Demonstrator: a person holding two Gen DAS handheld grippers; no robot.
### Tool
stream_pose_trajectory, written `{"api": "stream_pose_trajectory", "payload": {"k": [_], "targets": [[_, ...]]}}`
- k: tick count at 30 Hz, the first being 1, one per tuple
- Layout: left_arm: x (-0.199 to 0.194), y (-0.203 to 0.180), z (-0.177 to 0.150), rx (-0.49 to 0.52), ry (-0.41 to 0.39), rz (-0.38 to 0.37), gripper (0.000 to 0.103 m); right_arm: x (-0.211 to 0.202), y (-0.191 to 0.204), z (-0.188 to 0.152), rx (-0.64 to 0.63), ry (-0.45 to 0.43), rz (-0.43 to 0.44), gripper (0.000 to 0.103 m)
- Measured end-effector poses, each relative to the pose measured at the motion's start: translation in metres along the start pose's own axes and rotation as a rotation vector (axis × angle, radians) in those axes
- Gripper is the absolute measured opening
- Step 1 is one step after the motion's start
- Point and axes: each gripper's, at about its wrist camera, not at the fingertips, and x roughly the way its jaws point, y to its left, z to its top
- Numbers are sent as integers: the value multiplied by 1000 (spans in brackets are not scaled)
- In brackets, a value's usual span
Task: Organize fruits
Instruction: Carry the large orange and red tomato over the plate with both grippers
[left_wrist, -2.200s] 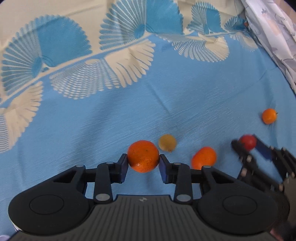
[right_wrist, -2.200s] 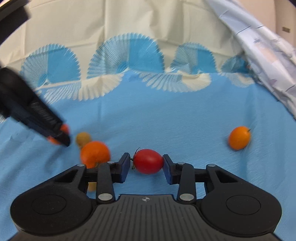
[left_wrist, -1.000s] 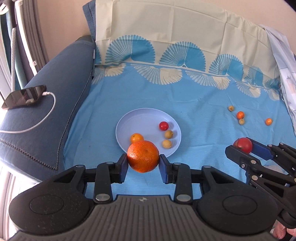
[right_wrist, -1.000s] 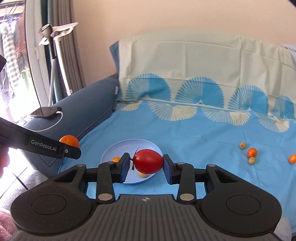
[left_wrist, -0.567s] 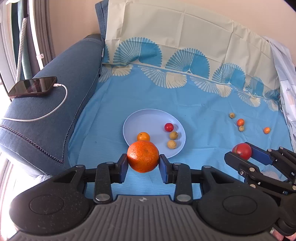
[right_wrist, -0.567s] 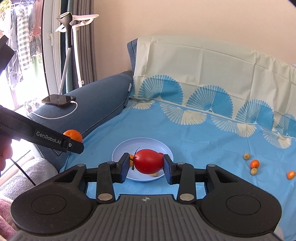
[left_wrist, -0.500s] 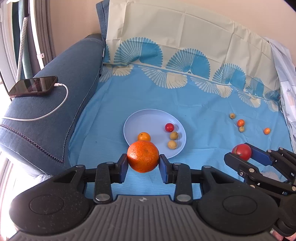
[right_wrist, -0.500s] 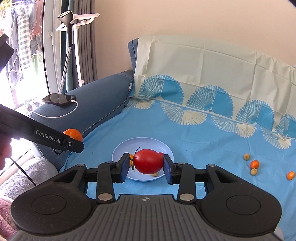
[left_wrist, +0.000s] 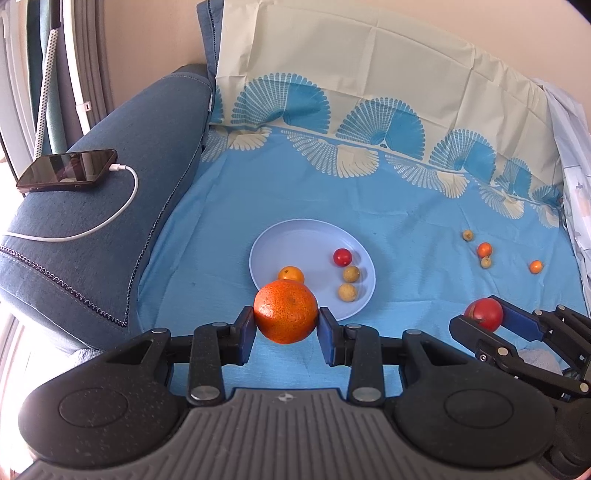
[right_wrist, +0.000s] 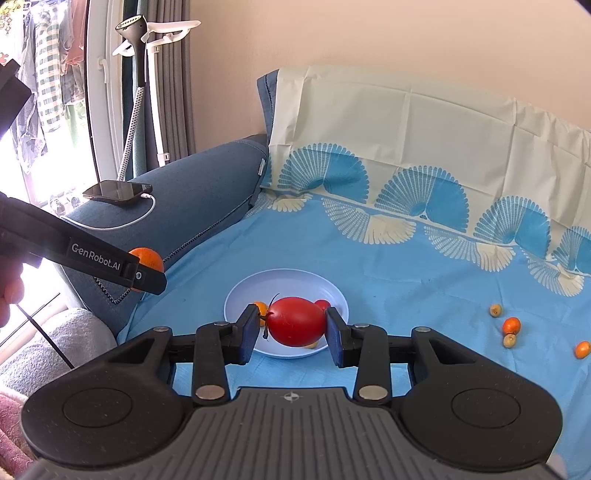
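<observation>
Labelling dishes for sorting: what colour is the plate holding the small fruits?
The plate is pale blue, nearly lavender, plain with no pattern. It shows best in the left wrist view.

Left wrist view: fisheye behind left gripper (left_wrist: 287, 320), angled steeply down over blue fan-patterned cloth (left_wrist: 406, 221), near front edge; round pale-blue plastic plate (left_wrist: 295, 240) close ahead; right gripper (left_wrist: 484, 314) at frame's right.

Right wrist view: fisheye behind right gripper (right_wrist: 294, 326), shallower tilt, wall and window visible; left gripper (right_wrist: 147, 271) at frame's left.

Shared: plate (right_wrist: 288, 280), cloth (right_wrist: 406, 266), black smartphone on blue sofa arm (left_wrist: 66, 170) (right_wrist: 116, 192).
</observation>
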Motion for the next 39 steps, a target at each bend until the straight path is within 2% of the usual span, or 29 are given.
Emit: {"api": "stream_pose_trajectory", "payload": {"k": [10, 19, 39], "targets": [[10, 0, 7, -7, 15, 7, 40, 10, -2, 1, 7, 17, 3, 40], [33, -3, 24, -8, 32, 25, 40, 36, -6, 6, 18, 29, 2, 40], [162, -9, 75, 5, 142, 43, 39, 156, -20, 13, 31, 159, 15, 40]]}}
